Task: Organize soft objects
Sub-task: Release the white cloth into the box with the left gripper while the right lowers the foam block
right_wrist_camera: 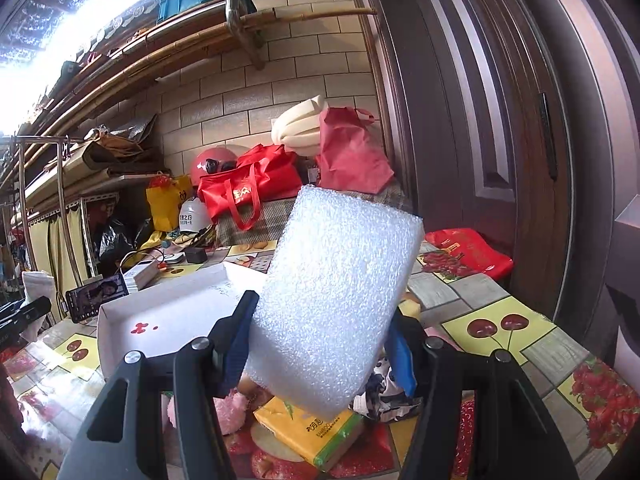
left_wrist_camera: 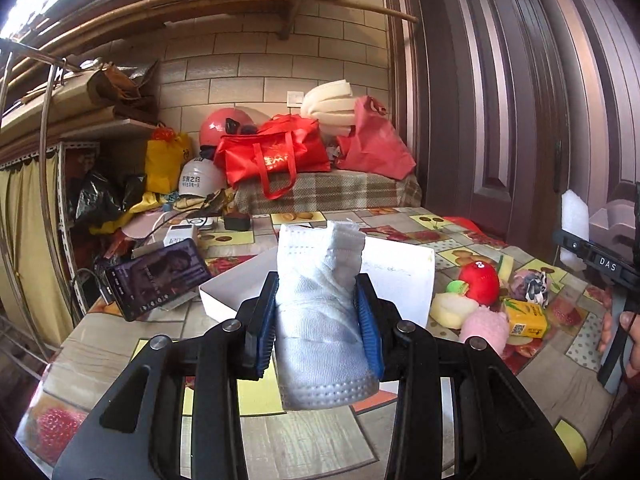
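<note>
My left tool (left_wrist_camera: 316, 320) is clamped on a white sock (left_wrist_camera: 320, 308), holding it up above the bench (left_wrist_camera: 120, 344) just in front of the white box (left_wrist_camera: 396, 276). My right tool (right_wrist_camera: 320, 344) is clamped on a white foam pad (right_wrist_camera: 336, 300), lifted clear of the pile beneath it. Neither piece is in the box yet, and the part of the box floor I can see in the right view holds nothing soft, only some small red marks, so I judge the sorting has hardly begun. Left lying on the bench beside the box are a red plush toy (left_wrist_camera: 480, 282), a pale sponge (left_wrist_camera: 454, 310), a pink fluffy thing (left_wrist_camera: 484, 330), a yellow tissue pack (left_wrist_camera: 526, 318) and a black-and-white cloth (left_wrist_camera: 534, 286). After these two go in, those five remain, as far as I can see.
</note>
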The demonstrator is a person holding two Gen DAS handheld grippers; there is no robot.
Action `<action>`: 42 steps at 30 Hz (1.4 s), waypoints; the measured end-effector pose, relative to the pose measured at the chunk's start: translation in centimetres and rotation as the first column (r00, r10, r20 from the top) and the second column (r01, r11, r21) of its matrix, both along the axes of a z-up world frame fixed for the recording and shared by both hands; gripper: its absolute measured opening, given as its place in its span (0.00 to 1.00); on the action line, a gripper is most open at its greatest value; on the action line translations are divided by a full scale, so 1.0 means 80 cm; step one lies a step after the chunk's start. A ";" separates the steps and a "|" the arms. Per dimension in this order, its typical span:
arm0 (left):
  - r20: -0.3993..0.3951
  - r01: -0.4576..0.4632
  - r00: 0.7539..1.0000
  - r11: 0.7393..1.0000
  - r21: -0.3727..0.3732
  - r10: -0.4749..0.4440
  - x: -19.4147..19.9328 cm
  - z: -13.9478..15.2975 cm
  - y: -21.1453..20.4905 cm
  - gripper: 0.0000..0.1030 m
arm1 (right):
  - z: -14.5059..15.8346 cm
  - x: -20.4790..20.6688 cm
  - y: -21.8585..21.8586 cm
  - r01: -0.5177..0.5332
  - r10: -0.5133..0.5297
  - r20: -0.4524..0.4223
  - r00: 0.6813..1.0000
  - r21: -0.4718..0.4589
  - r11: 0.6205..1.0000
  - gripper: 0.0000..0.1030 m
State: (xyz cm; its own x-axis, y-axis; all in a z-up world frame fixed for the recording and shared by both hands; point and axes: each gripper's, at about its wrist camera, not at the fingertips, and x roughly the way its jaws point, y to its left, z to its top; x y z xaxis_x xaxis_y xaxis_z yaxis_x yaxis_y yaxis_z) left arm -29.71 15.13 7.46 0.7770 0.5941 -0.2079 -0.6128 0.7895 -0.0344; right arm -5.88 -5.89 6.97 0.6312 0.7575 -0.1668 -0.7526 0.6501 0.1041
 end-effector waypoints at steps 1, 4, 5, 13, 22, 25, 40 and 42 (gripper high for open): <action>0.011 -0.019 1.000 1.000 0.007 0.019 -0.006 0.000 0.002 0.35 | -0.001 -0.001 0.002 -0.001 0.001 0.002 1.000 -0.007 1.000 0.57; 0.041 -0.048 0.998 0.999 -0.007 0.048 -0.018 -0.001 0.006 0.35 | -0.001 -0.004 0.005 -0.009 0.009 0.008 1.000 -0.006 1.000 0.57; 0.043 -0.057 0.997 0.998 -0.006 0.057 -0.019 -0.002 0.008 0.35 | 0.001 -0.003 0.006 -0.013 0.013 0.010 1.000 -0.007 1.000 0.57; 0.008 -0.056 0.998 0.998 0.010 0.056 -0.005 -0.001 0.014 0.35 | 0.003 -0.010 0.026 -0.050 0.050 0.033 0.998 -0.022 0.999 0.58; -0.053 -0.026 0.998 0.999 -0.042 0.024 0.042 -0.009 0.067 0.35 | 0.004 -0.021 0.055 -0.106 0.109 0.056 0.992 -0.067 0.992 0.59; -0.088 -0.042 0.996 0.994 -0.104 0.033 0.058 -0.019 0.090 0.35 | 0.004 -0.024 0.069 -0.129 0.134 0.056 0.989 -0.090 0.988 0.59; -0.099 -0.063 0.993 0.997 -0.049 0.058 0.102 -0.018 0.102 0.35 | -0.008 -0.028 0.139 -0.194 0.202 0.029 0.979 -0.176 0.965 0.58; -0.093 -0.073 0.993 0.996 -0.056 0.067 0.106 -0.018 0.108 0.35 | -0.009 -0.030 0.151 -0.208 0.218 0.032 0.975 -0.191 0.959 0.58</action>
